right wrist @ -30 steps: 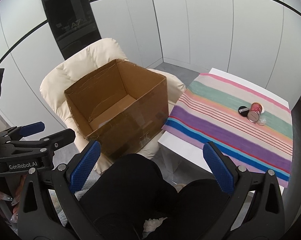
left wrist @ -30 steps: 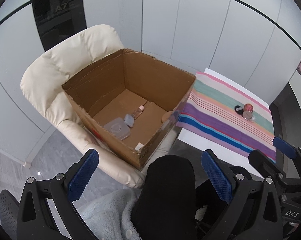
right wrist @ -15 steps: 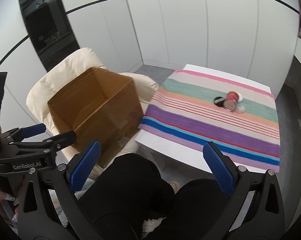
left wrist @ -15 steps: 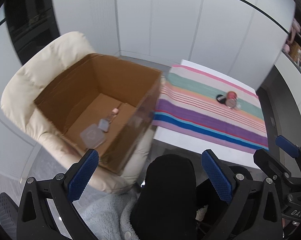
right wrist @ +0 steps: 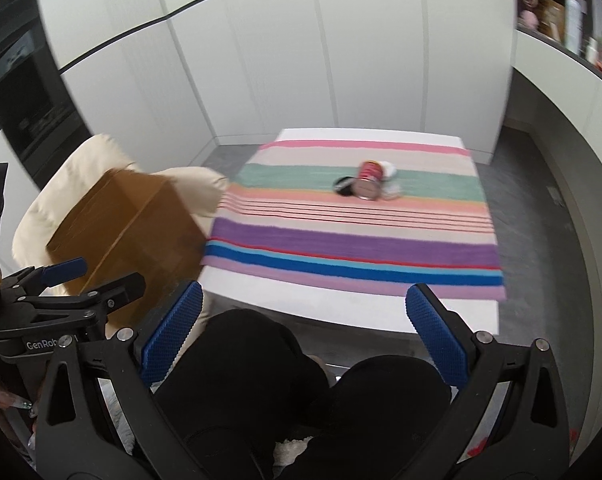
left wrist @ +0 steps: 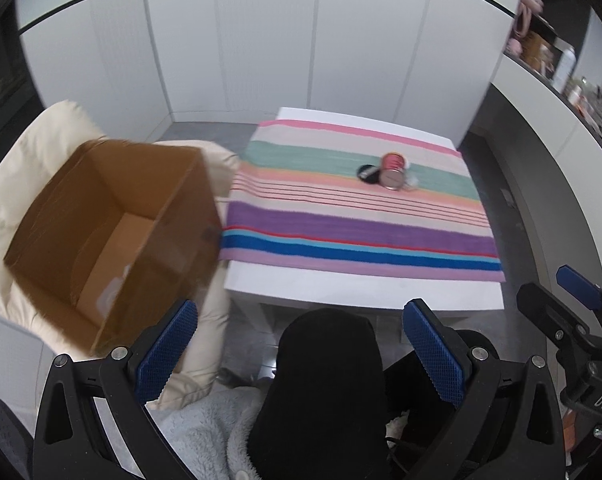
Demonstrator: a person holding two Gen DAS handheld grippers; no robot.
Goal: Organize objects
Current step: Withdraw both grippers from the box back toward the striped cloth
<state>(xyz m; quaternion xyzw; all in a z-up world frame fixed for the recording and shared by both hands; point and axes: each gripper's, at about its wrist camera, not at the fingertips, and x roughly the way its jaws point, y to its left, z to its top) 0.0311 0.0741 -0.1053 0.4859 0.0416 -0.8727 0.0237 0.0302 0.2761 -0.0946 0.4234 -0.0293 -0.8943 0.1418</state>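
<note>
A red can (left wrist: 393, 170) (right wrist: 369, 185) lies on its side on the striped cloth (left wrist: 361, 236) (right wrist: 353, 240), with a black round lid (left wrist: 365, 173) (right wrist: 343, 185) on its left and a small clear item (left wrist: 412, 181) (right wrist: 392, 190) on its right. An open cardboard box (left wrist: 113, 236) (right wrist: 129, 224) sits on a cream armchair (left wrist: 13, 200) (right wrist: 77, 168) to the left of the table; a pale lid shows inside it. My left gripper (left wrist: 301, 360) and my right gripper (right wrist: 305, 344) both stand open and empty, well short of the table, above the person's black-clad knees.
The white table (left wrist: 361, 292) (right wrist: 341, 304) carries the cloth. White wall panels rise behind it. A shelf with bottles (left wrist: 561, 68) (right wrist: 573, 24) runs along the right. A fluffy grey garment (left wrist: 205, 432) lies on the lap. The other gripper shows at each view's edge.
Both views have swung to the right, from the box toward the table. The box now sits at the left and the can near the middle. Both grippers stayed open.
</note>
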